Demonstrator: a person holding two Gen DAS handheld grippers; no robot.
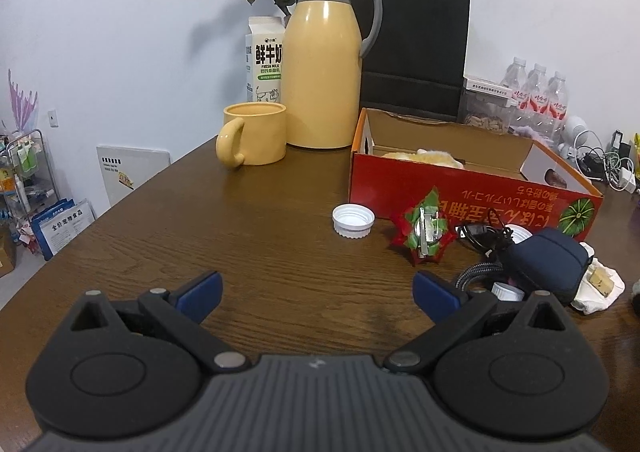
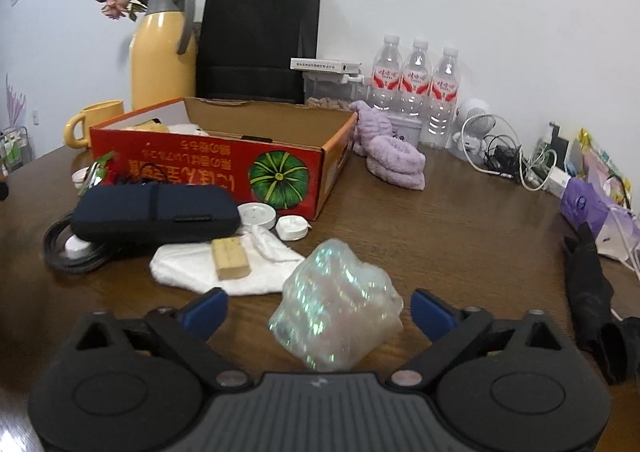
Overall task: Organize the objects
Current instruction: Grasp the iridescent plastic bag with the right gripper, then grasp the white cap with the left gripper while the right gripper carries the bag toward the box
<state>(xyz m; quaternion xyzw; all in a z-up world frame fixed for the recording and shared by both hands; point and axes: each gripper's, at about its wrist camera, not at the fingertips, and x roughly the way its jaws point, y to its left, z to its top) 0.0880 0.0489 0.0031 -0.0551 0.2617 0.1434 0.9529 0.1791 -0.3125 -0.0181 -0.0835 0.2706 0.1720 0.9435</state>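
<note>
An open red cardboard box (image 2: 200,167) with a pumpkin print stands on the wooden table; the left wrist view shows its wall (image 1: 460,191) too. In front of it lie a navy pouch (image 2: 156,213), a white cloth (image 2: 188,272) with a wooden block (image 2: 230,258) on it, two white round lids (image 2: 256,213) and a coiled black cable (image 2: 68,256). A crumpled iridescent wrap (image 2: 336,316) sits between the wide jaws of my right gripper (image 2: 318,310); the pads stand apart from it. My left gripper (image 1: 318,294) is open over bare table, short of a white bottle cap (image 1: 353,220) and a red-green foil star (image 1: 424,232).
A yellow mug (image 1: 252,137), a yellow thermos jug (image 1: 320,67), a milk carton (image 1: 266,59) and a black paper bag (image 1: 416,47) stand behind the box. Purple fluffy slippers (image 2: 394,159), three water bottles (image 2: 416,83), tangled chargers (image 2: 520,163) and a black umbrella (image 2: 592,292) crowd the right side.
</note>
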